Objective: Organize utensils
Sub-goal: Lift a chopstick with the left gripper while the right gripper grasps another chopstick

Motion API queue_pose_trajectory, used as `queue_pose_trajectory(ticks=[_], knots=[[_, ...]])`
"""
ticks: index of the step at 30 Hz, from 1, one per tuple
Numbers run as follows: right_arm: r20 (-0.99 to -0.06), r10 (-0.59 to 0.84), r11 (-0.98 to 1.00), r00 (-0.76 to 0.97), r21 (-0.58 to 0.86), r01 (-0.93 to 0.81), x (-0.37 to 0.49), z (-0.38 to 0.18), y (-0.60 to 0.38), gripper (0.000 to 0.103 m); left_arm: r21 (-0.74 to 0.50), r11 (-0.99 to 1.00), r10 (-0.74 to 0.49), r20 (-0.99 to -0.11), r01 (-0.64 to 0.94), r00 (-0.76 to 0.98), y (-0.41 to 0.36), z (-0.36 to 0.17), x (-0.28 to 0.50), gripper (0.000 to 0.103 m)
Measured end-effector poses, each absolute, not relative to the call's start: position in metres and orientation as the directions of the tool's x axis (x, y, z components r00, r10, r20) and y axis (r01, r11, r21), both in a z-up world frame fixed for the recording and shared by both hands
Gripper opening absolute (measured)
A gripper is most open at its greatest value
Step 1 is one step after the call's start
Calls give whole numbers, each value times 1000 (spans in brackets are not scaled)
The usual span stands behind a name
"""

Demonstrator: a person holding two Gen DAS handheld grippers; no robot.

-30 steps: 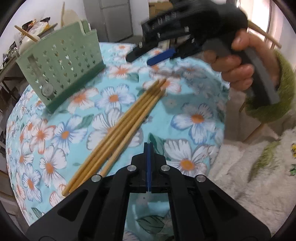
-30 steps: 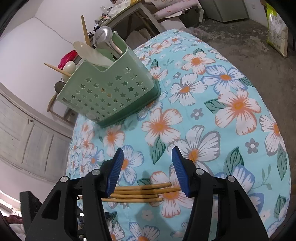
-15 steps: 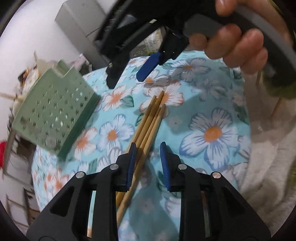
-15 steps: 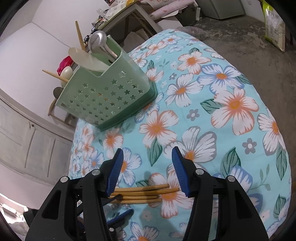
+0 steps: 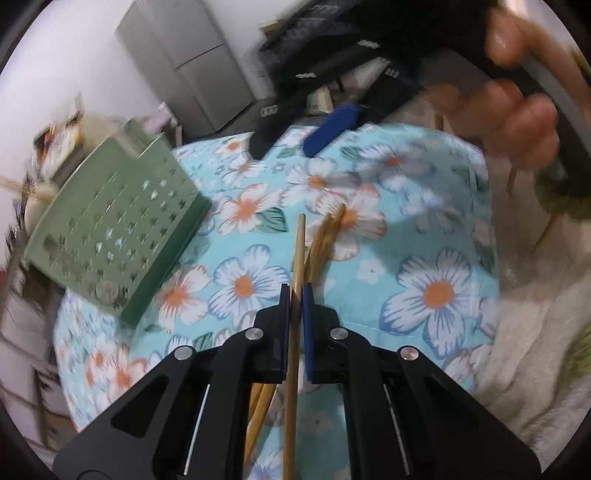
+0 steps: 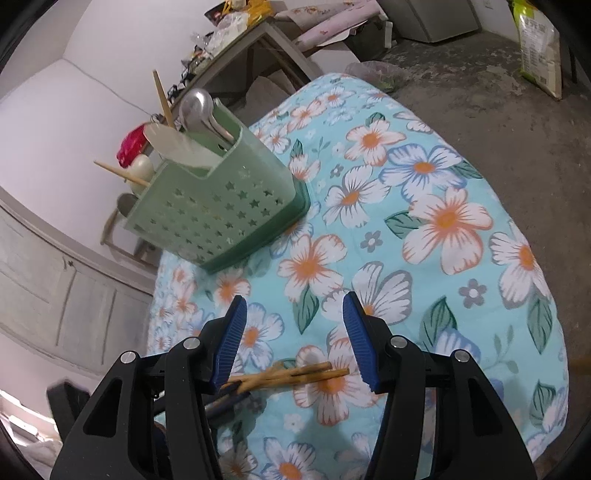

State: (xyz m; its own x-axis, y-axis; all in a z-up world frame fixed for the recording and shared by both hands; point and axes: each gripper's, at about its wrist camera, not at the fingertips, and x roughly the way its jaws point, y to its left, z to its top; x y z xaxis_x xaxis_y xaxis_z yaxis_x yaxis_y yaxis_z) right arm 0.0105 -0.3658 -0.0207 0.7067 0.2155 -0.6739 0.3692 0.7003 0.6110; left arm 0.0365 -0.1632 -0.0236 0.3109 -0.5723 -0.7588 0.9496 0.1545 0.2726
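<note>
Bamboo chopsticks lie on the floral cloth [image 5: 424,236]. My left gripper [image 5: 295,291] is shut on one chopstick [image 5: 300,240], which runs between the blue pads with its tip swung away from the other chopsticks [image 5: 325,236]. In the right wrist view the chopsticks [image 6: 295,373] lie low between the fingers of my right gripper [image 6: 293,306], which hangs open above them with nothing in it. A hand holds that right gripper [image 5: 291,144] at the top of the left wrist view. The green star-holed caddy [image 6: 218,210] stands at the far left, also seen as a green caddy [image 5: 110,236].
The caddy holds metal spoons [image 6: 195,107], a white spatula and single chopsticks. A white fleece blanket [image 5: 535,350] lies beside the cloth on the right. A grey fridge [image 5: 192,62] stands behind, and a cluttered table [image 6: 240,33] and bare floor [image 6: 498,110] lie beyond.
My left gripper came forward over the chopsticks, opened around them, then shut on one and swung its tip apart from the rest. The right gripper barely moved.
</note>
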Motion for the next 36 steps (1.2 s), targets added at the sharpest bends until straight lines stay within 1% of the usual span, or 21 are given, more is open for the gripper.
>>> queue_pose_trajectory(ticks=[4,5,8,12,17,20,22,24,29,32,36], knots=[[-662,248,682,708,638,357,-1,-18,-360,53,85,279,-596,-765,957,242,-148,-7,70,4],[-663,258,678,703,643,357,-4,-19,-358,53,7,310,-611,-764,951,205,-142,-4,81,4],[-670,280,669,688,650,360,-9,-24,-349,53,-132,391,-630,-760,911,160,-128,-2,99,4],[-651,357,608,669,706,362,-9,-40,-339,53,-241,503,-628,-761,830,160,-115,-8,123,4],[-638,445,541,628,751,379,-10,-58,-322,53,-302,582,-626,-759,755,179,-96,-17,141,4],[-635,477,496,608,765,410,-8,-73,-315,52,-362,613,-640,-748,702,174,-81,-22,149,4],[-635,482,472,604,769,432,-4,-80,-313,49,-386,630,-643,-746,674,173,-77,-25,153,4],[-630,482,458,609,774,438,0,-81,-314,49,-399,641,-644,-745,656,177,-72,-27,155,4],[-644,463,449,609,763,465,13,-82,-313,42,-427,648,-658,-731,630,180,-64,-28,158,4],[-651,444,434,615,757,489,15,-84,-313,35,-442,653,-662,-728,615,180,-62,-29,161,4],[-665,419,414,618,746,522,11,-88,-317,17,-455,672,-657,-731,585,186,-62,-33,169,4]])
